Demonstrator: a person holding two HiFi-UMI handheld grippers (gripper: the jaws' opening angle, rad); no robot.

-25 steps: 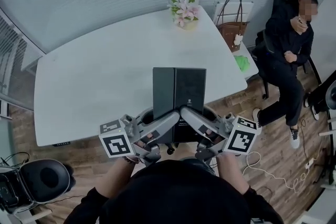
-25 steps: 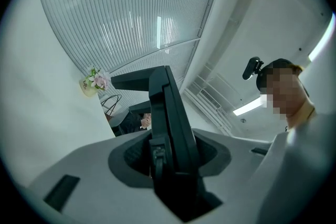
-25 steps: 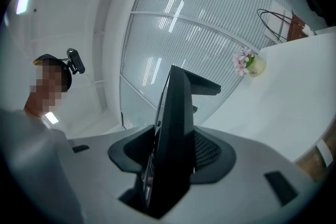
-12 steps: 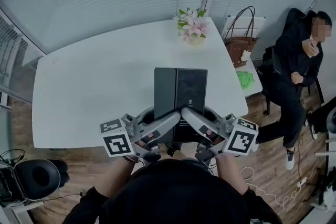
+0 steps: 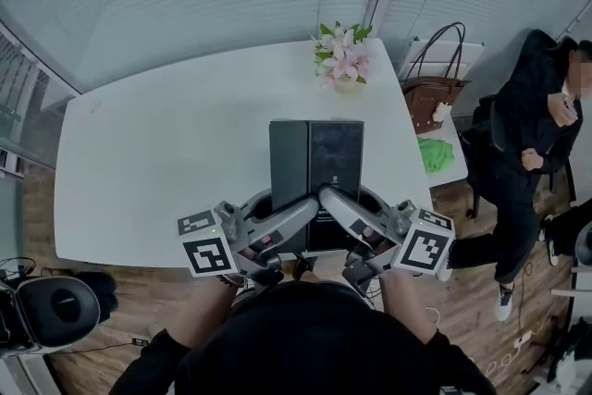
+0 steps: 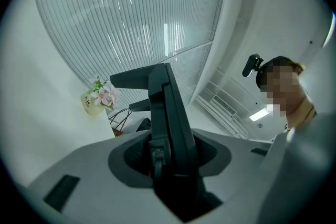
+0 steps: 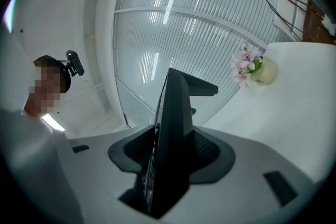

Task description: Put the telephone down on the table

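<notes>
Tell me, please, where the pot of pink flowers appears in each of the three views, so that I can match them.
Head view: flower pot in the upper middle, near the far right corner of the white table.
Left gripper view: flower pot left of centre, left of the black telephone.
Right gripper view: flower pot at upper right.
Shared landmark: the black telephone, central in every view.
</notes>
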